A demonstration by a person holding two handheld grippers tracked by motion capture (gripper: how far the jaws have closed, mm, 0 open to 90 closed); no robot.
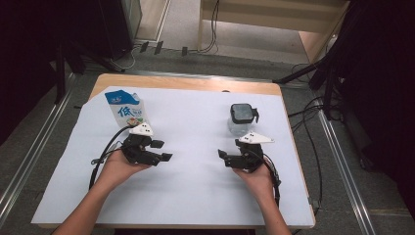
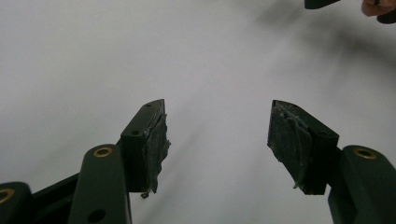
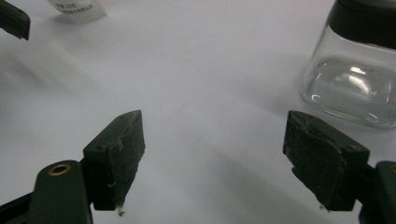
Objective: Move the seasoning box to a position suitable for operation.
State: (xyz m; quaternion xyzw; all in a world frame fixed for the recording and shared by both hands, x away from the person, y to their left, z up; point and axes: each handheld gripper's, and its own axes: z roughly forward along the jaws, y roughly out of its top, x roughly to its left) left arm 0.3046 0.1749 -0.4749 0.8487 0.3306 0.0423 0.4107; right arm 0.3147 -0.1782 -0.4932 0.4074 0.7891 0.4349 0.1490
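Note:
A blue-and-white milk carton (image 1: 125, 110) stands upright at the back left of the white sheet (image 1: 195, 196). A clear glass jar (image 1: 241, 120) with a black lid stands at the back right. My left gripper (image 1: 162, 150) sits in front of the carton, pointing right, open with nothing between its jaws (image 2: 217, 135). My right gripper (image 1: 223, 158) sits just in front of the jar, pointing left, also open and empty (image 3: 212, 140). In the right gripper view the jar (image 3: 359, 74) is close, up and to the right of the jaws, and the carton's base (image 3: 77, 9) is far off.
The sheet covers a wooden table (image 1: 186, 83) whose far edge shows. Dark stands and cables (image 1: 313, 122) ring the table on the floor. A jaw of the left gripper (image 3: 14, 18) shows in the right gripper view; the right hand (image 2: 376, 7) shows in the left one.

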